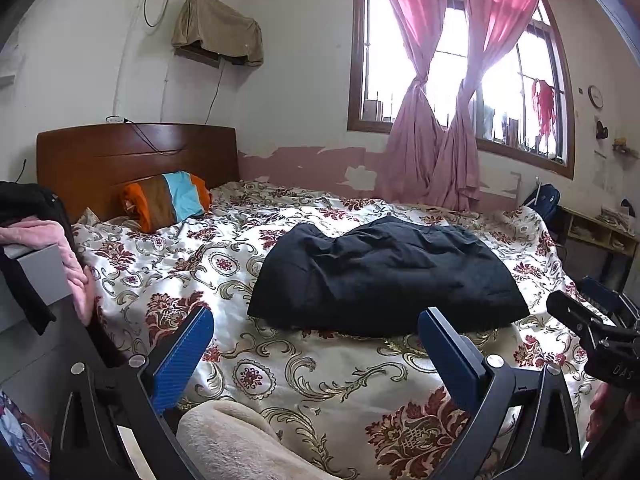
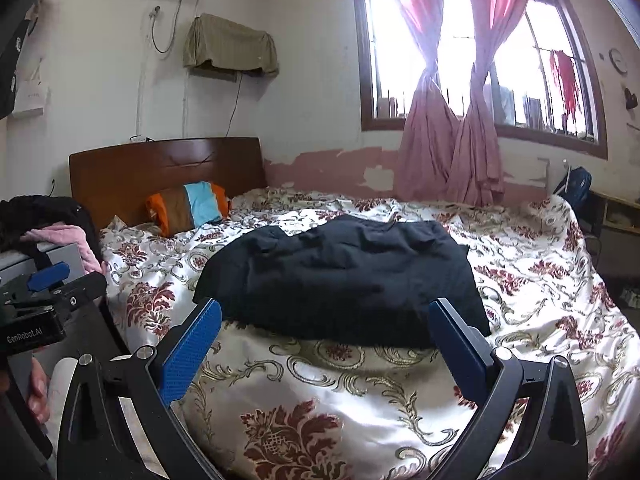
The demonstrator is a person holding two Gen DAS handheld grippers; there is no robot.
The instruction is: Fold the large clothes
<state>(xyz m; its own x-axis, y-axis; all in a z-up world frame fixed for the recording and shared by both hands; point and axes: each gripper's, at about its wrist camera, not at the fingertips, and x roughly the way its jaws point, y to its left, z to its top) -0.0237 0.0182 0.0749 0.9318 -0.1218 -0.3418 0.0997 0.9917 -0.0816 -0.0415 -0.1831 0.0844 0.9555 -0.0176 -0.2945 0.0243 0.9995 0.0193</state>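
A dark navy garment (image 1: 384, 276) (image 2: 344, 280) lies folded into a rough rectangle, wrinkled on top, in the middle of the floral bedspread (image 1: 304, 380) (image 2: 320, 384). My left gripper (image 1: 316, 322) hovers open above the near part of the bed, short of the garment's front edge, with nothing between its blue fingers (image 1: 184, 356). My right gripper (image 2: 325, 312) is open too, just in front of the garment's near edge, holding nothing. Each gripper's body shows at the other view's side.
A striped orange, brown and blue pillow (image 1: 168, 200) (image 2: 188, 206) leans on the wooden headboard (image 1: 132, 156). Pink and black clothes (image 1: 44, 240) pile on a grey box at left. A beige fleece (image 1: 236, 440) lies at the bed's near edge. Pink curtains (image 1: 436, 160) hang behind.
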